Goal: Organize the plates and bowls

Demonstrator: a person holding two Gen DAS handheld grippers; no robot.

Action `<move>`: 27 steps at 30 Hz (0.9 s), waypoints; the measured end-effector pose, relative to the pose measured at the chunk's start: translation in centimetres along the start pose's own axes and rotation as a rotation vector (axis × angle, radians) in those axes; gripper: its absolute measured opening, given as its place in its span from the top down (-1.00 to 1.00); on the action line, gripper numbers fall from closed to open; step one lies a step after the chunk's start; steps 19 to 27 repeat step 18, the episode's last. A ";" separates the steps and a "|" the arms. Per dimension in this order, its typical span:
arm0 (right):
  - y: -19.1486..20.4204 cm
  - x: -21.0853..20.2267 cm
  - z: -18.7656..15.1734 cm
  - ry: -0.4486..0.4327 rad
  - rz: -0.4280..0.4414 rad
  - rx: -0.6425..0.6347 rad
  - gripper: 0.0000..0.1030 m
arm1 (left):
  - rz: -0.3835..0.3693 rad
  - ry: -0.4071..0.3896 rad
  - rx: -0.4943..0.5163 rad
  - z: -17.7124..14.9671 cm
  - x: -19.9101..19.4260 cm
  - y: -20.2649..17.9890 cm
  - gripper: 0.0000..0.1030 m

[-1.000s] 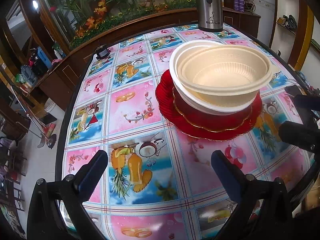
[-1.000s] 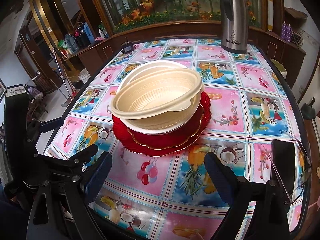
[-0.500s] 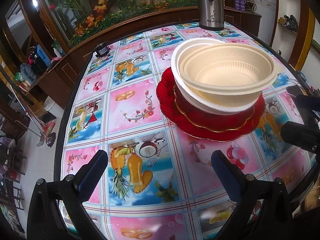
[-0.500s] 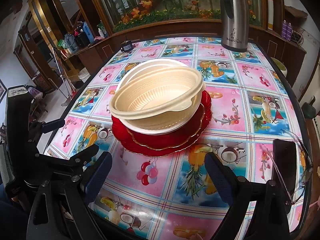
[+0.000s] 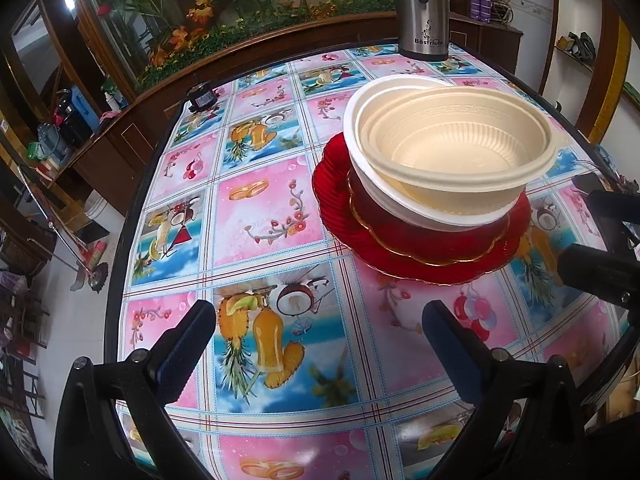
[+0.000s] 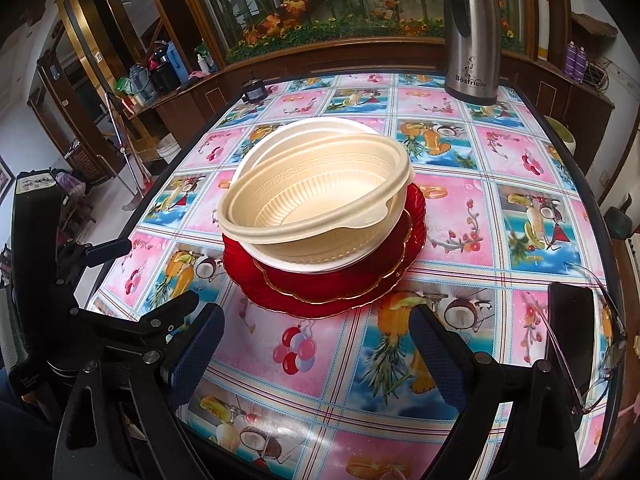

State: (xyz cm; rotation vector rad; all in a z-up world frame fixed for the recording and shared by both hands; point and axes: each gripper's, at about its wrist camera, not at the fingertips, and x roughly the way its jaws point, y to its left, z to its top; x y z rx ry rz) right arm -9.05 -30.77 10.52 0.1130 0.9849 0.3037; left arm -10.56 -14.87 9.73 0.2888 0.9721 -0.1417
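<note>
A stack stands on the table: a large red plate point(image 5: 340, 216) point(image 6: 256, 292), a smaller gold-rimmed red plate point(image 5: 440, 246) point(image 6: 320, 284), a white bowl point(image 5: 368, 184) point(image 6: 304, 266), and a cream ribbed bowl point(image 5: 456, 148) point(image 6: 312, 204) tilted on top. My left gripper point(image 5: 316, 344) is open and empty, near the table's front edge, short of the stack. My right gripper point(image 6: 316, 344) is open and empty, also short of the stack. The right gripper's fingers point(image 5: 592, 268) show at the right edge of the left wrist view.
A steel thermos point(image 5: 422, 8) point(image 6: 472, 36) stands at the table's far side. A small dark object point(image 5: 202, 98) point(image 6: 253, 90) sits at the far left edge. A phone point(image 6: 570, 344) and glasses point(image 6: 608, 344) lie at the right edge.
Both grippers have crept slightly toward the stack; it looms a little larger. Both stay open. The stack has not moved.
</note>
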 end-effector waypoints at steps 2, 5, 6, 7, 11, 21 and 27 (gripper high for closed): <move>0.0 0.0 0.0 0.001 0.000 -0.001 -0.86 | -0.001 0.002 -0.004 0.0 0.1 0.1 -1.00; 0.0 0.0 0.0 0.000 0.000 0.000 -0.86 | -0.003 0.004 -0.008 0.0 0.1 0.2 -1.00; 0.0 0.0 0.0 0.001 -0.001 0.001 -0.86 | -0.003 0.003 -0.007 0.0 0.1 0.2 -1.00; 0.0 0.0 0.0 0.000 -0.001 0.001 -0.86 | -0.002 0.003 -0.006 0.0 0.1 0.2 -1.00; 0.1 0.0 0.1 0.000 -0.003 0.001 -0.86 | -0.001 0.002 -0.004 0.0 0.1 0.2 -1.00; 0.1 0.0 0.1 -0.001 -0.002 0.000 -0.86 | -0.002 0.003 -0.007 0.0 0.1 0.2 -1.00; 0.1 0.0 0.1 -0.001 -0.002 0.000 -0.86 | -0.002 0.003 -0.007 0.0 0.1 0.2 -1.00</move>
